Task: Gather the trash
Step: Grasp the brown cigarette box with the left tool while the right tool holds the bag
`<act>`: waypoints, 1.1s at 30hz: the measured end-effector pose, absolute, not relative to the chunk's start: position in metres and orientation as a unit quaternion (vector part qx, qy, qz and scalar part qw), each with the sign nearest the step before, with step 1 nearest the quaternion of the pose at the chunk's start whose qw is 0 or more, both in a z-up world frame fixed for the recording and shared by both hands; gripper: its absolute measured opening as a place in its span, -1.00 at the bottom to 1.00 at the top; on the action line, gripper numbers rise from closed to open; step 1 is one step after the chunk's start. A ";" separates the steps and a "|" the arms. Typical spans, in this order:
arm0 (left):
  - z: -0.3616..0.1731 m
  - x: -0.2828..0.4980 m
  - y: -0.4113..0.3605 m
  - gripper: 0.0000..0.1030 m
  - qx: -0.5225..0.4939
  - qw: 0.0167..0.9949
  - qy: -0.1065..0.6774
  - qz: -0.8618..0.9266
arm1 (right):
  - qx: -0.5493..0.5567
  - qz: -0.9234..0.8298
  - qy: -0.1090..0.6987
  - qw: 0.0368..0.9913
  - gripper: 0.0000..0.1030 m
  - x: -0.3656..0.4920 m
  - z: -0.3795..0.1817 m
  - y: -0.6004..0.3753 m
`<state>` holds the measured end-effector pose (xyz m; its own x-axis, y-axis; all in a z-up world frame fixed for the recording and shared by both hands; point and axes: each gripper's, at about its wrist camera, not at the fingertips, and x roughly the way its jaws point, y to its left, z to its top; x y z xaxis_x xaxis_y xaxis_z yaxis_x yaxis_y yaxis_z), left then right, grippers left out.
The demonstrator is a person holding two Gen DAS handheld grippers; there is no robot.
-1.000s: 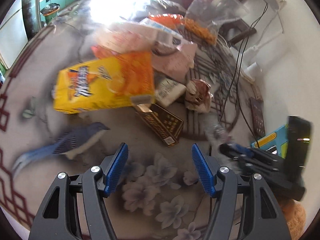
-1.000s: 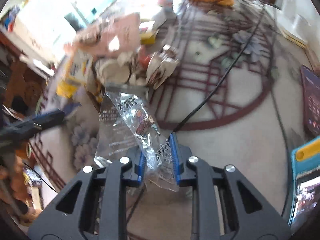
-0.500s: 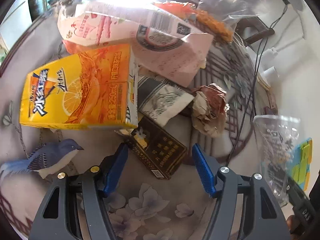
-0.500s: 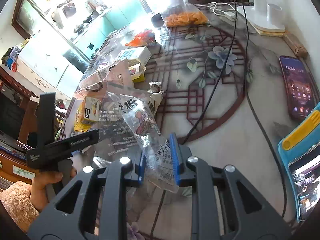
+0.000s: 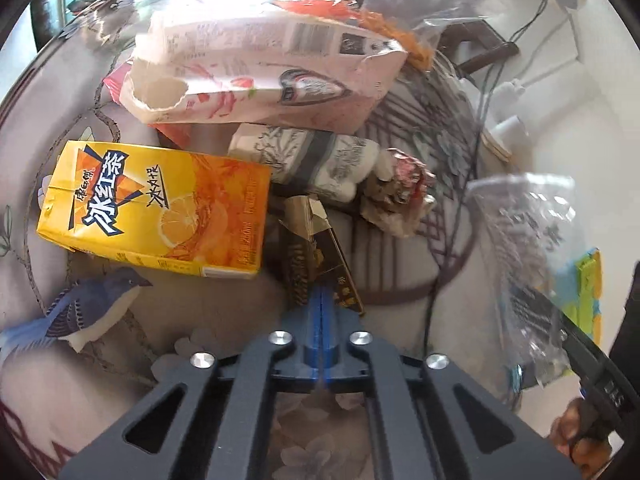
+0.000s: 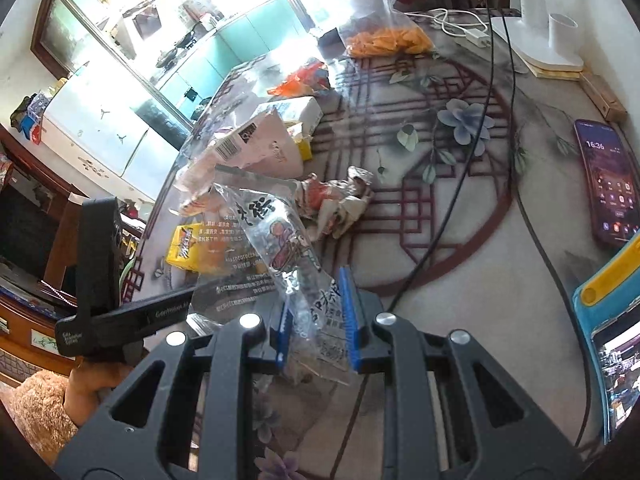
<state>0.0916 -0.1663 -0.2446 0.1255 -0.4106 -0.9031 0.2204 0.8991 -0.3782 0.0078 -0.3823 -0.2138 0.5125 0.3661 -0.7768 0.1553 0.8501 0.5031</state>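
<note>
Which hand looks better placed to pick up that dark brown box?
Left. The left gripper has just closed on the dark brown box's near edge; the right gripper is clamped on a clear wrapper.

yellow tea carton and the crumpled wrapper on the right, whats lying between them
In the left wrist view, a dark brown box lies between the yellow tea carton and the crumpled wrapper.

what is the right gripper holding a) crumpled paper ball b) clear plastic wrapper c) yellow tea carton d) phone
b: the right gripper has its jaws closed on the clear plastic wrapper, which sticks up from between them, while the other trash lies on the table.
</note>
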 end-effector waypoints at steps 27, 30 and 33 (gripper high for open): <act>-0.265 0.103 -0.198 -0.77 -0.018 0.742 0.635 -0.217 | 0.282 0.035 0.477 0.832 -0.57 -0.013 -0.200 -0.380; -0.257 0.101 -0.198 -0.92 -0.026 0.745 0.628 -0.225 | 0.289 0.029 0.473 0.832 -0.57 -0.018 -0.198 -0.385; -0.234 0.096 -0.193 -0.92 -0.039 0.757 0.607 -0.241 | 0.297 0.029 0.466 0.833 -0.57 -0.019 -0.195 -0.386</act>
<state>0.0964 -0.1932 -0.2342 0.1477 -0.4124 -0.8989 0.3182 0.8804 -0.3516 -0.0192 -0.3861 -0.1951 0.5631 0.3254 -0.7596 0.2294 0.8215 0.5220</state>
